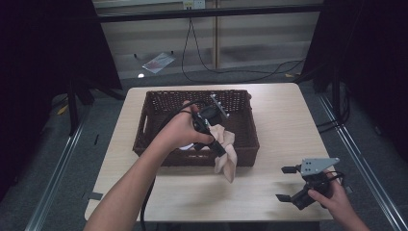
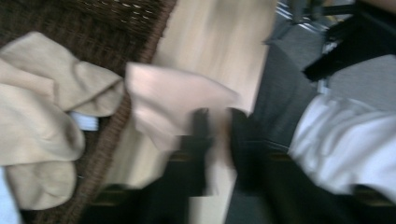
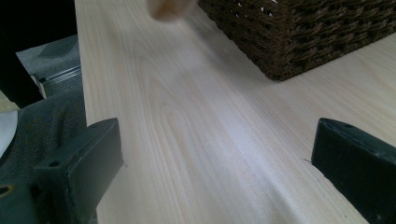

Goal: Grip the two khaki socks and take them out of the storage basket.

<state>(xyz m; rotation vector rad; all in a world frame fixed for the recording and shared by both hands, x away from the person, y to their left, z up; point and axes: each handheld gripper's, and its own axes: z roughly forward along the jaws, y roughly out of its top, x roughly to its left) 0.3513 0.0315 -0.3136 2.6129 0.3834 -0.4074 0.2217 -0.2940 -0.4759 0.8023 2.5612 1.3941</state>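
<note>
Right gripper idle at near right of bench, jaws wide apart, nothing between them, bare wood ahead in right gripper view. Further in, left gripper clamped nearly closed on pale cloth, jaws pinching a fold of it. Cloth hung over front rim of wicker basket, lower end dangling outside above bench, upper end at the rim. Judged mid-transfer: one piece lifted clear of basket, not yet set down on bench. More beige fabric left inside basket in left gripper view, plus something white under the hand, so emptying looked far from finished. Blurred, piece count unclear.
</note>
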